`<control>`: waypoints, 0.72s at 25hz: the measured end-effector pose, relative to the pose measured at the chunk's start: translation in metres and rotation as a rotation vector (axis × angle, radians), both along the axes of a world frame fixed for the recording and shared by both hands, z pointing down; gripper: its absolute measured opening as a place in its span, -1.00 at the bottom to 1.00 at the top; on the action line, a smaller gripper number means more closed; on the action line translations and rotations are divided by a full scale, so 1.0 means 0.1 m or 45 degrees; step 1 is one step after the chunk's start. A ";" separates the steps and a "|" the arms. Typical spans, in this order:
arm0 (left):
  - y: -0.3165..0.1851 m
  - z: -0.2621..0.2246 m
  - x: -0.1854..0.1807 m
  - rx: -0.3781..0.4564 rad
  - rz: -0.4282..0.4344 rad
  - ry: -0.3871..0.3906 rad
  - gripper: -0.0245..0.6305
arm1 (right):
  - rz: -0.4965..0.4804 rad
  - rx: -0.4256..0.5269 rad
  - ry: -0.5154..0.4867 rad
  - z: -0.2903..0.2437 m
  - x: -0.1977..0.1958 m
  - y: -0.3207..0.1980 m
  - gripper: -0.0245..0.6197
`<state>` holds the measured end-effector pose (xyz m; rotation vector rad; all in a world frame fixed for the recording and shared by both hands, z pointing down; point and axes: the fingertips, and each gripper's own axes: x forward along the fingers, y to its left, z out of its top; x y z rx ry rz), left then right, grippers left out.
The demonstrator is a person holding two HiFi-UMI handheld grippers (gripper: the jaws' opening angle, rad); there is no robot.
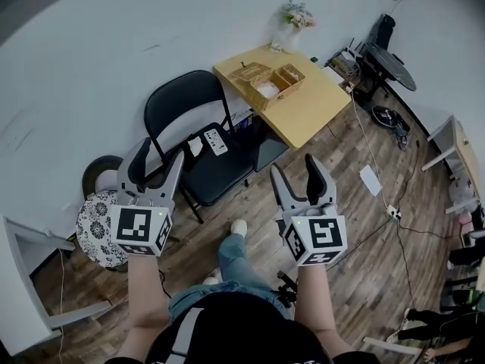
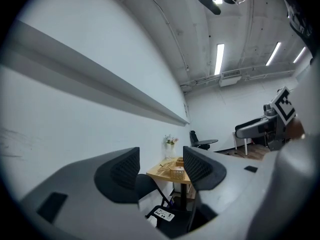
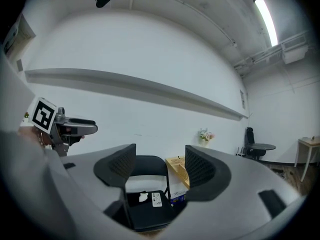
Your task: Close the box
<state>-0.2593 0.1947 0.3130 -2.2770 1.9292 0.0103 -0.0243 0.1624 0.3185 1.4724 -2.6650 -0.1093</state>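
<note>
A woven box (image 1: 276,84) stands on a small wooden table (image 1: 311,112) by the far wall, its lid (image 1: 250,72) lying open beside it. Both grippers hang in the air well short of the table, above the wooden floor. My left gripper (image 1: 158,158) is open and holds nothing; the black folding chair (image 1: 201,139) is just beyond it. My right gripper (image 1: 295,169) is open and empty too. The left gripper view frames the box (image 2: 176,172) far off between the open jaws. In the right gripper view the chair (image 3: 145,194) and the table (image 3: 177,165) lie between the jaws.
A white remote (image 1: 215,140) and a scrap of paper lie on the chair seat. A vase of flowers (image 1: 292,23) stands at the table's back corner. A patterned stool (image 1: 97,226) is at the left; a black office chair (image 1: 386,59) and floor cables (image 1: 379,203) are at the right.
</note>
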 end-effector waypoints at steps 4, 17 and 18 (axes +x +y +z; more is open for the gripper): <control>-0.47 -0.01 0.05 -0.010 -0.020 0.012 -0.13 | -0.040 -0.010 -0.036 0.02 0.04 -0.54 0.01; -2.44 -0.04 0.45 -0.112 -0.047 0.054 -0.13 | 0.018 -0.007 -0.046 -0.15 0.61 -2.50 0.01; -2.59 -0.03 0.48 -0.123 -0.048 0.065 -0.13 | 0.023 -0.011 -0.039 -0.15 0.65 -2.63 0.01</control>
